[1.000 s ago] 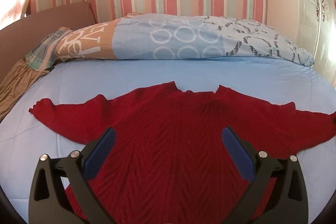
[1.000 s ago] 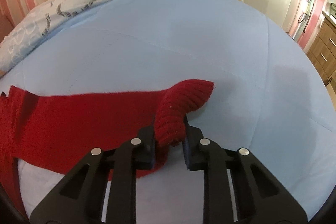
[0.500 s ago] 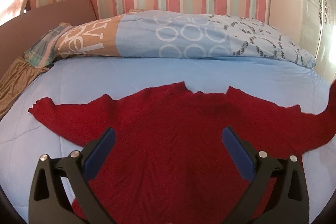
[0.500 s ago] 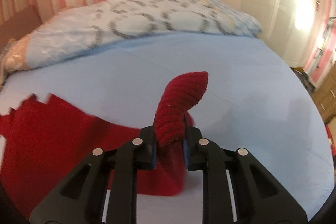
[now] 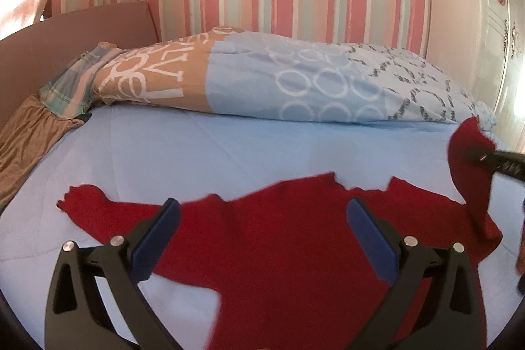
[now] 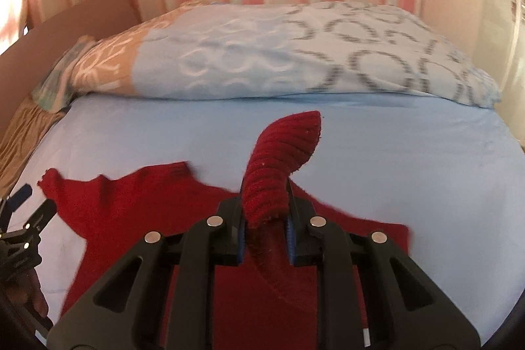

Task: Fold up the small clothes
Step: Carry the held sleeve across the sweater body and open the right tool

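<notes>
Between right fingers, sleeve cuff upward

- Our left gripper hangs low with its fingers spread wide and nothing between the blue pads.
- Our right gripper has its fingers drawn close together, pinching the ribbed sleeve cuff, which stands up above the fingertips.
- From the left wrist view, our right gripper shows at the right edge, raised and carrying the cuff.
</notes>
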